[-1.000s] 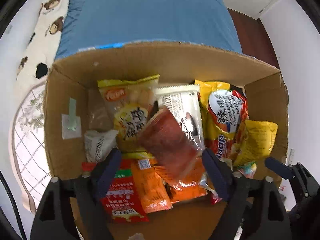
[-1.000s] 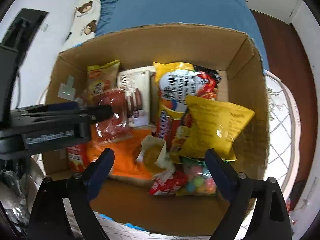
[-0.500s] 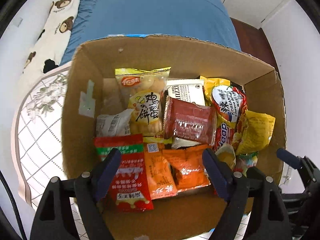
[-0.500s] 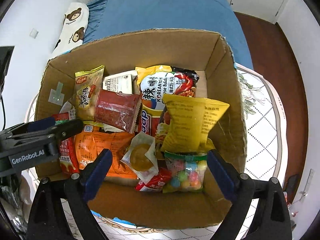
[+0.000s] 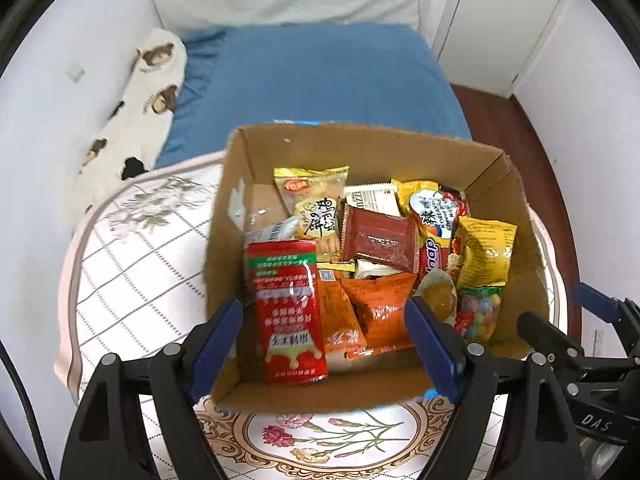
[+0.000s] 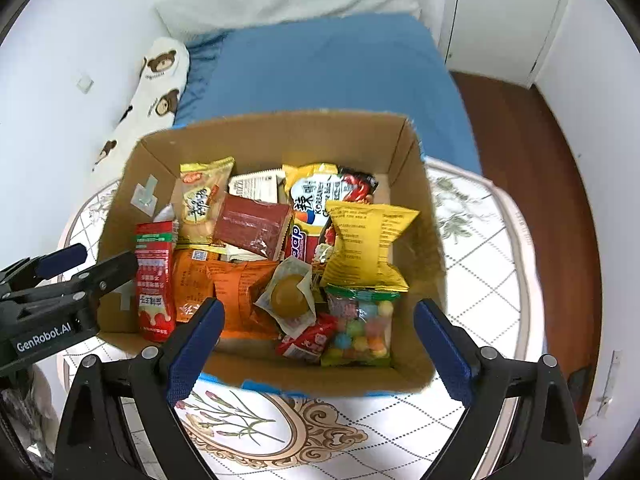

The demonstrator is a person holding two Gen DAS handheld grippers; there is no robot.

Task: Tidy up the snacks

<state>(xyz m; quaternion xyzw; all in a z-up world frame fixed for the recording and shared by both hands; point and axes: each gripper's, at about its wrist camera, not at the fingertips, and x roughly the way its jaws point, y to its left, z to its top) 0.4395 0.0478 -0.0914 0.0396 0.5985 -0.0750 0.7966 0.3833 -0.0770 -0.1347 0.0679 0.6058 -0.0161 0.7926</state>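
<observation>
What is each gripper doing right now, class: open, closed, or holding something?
Left gripper: open, holding nothing, above the cardboard box.
Right gripper: open, jaws just widening, nothing between them.

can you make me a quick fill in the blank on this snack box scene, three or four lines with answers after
1. The snacks all lie inside a ____ box.
2. The bag of coloured candy balls lies at the box's near right corner, just below the ____ packet.
3. Both the left claw and the right claw hold ____.
4. The dark red packet lies on top of a ____ wrapper.

Answers: cardboard; yellow; nothing; white
</observation>
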